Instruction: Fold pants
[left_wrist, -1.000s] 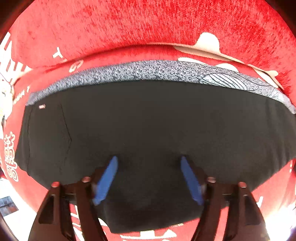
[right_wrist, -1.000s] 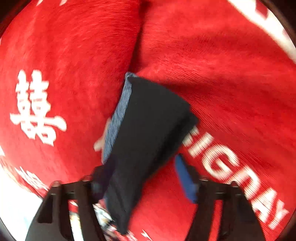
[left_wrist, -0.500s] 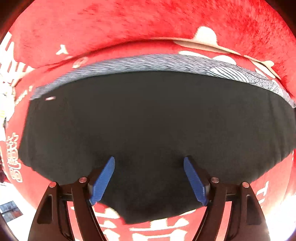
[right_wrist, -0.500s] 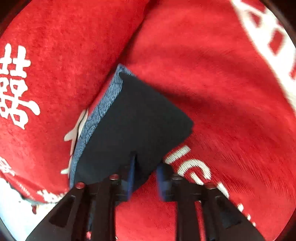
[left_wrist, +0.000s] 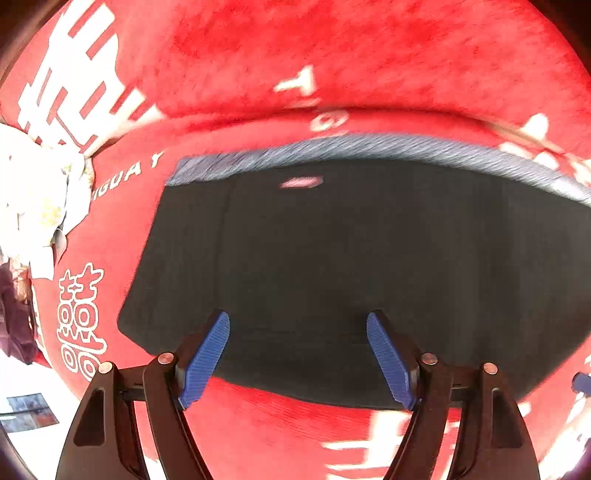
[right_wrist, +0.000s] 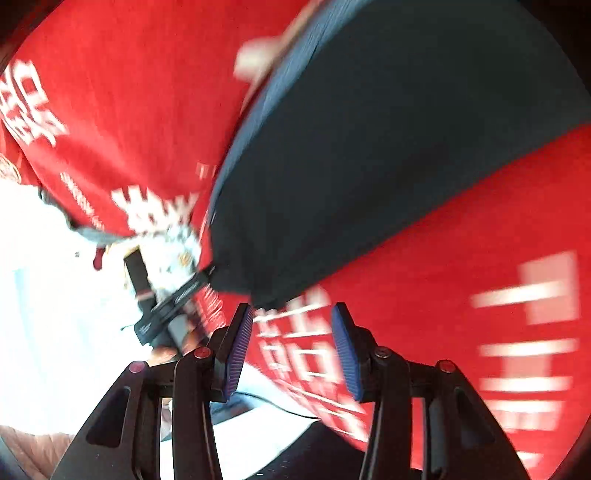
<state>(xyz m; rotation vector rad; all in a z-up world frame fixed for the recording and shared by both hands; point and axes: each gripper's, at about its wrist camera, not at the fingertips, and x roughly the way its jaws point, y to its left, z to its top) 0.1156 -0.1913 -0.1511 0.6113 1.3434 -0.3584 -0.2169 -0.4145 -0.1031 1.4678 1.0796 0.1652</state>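
- Pants (left_wrist: 351, 266) are lying flat as a dark folded rectangle on the red printed cloth (left_wrist: 332, 55), grey waistband (left_wrist: 369, 146) along the far edge.
- Left gripper (left_wrist: 298, 354) is hovering over their near edge, fingers wide apart, gripping nothing.
- Right gripper (right_wrist: 291, 347) is off their corner, over the cloth; its jaws have just been opening, nothing between them.
- Judging by this, a fold is laid; next comes regrasping an edge for another.
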